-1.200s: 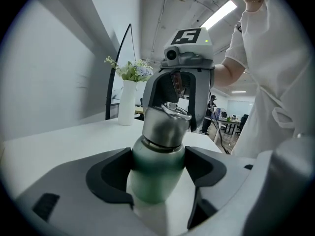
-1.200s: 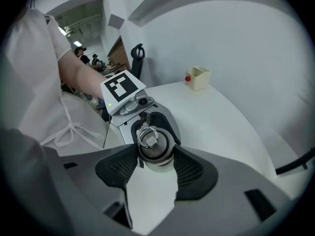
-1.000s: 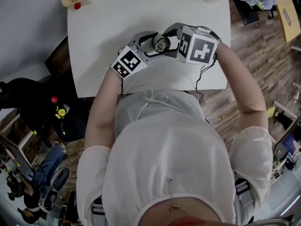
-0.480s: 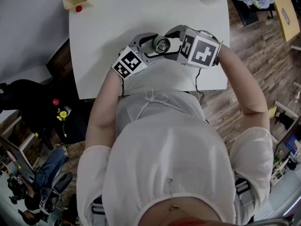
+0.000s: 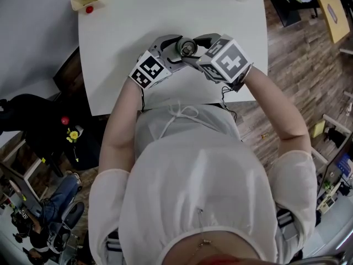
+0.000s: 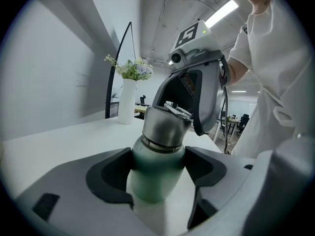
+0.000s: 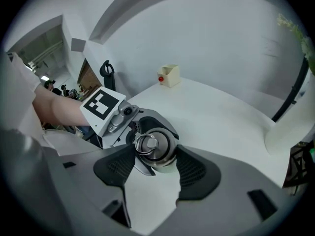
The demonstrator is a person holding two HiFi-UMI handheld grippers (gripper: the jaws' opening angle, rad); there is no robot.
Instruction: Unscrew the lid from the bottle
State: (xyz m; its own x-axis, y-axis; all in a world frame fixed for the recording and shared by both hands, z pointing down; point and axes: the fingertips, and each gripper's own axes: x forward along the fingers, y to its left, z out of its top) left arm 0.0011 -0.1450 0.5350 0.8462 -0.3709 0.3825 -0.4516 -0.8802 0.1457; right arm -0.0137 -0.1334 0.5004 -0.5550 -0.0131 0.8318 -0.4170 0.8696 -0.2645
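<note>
- The green bottle [image 6: 156, 183] stands upright around the middle of the white surface [image 5: 127, 32], with its steel lid [image 7: 155, 150] on.
- The left gripper [image 6: 158, 178] is clamped on the bottle's body, a pad on each side. Its own view shows the green body, which the head view hides.
- The right gripper [image 7: 153, 162] reaches down over the top. Its jaws have just been opening, but the pads lie against both sides of the lid. The right gripper view shows the ring on the lid.
- A vase of flowers [image 6: 127, 100] stands at the far right and a cream box [image 7: 169, 75] at the far left.
</note>
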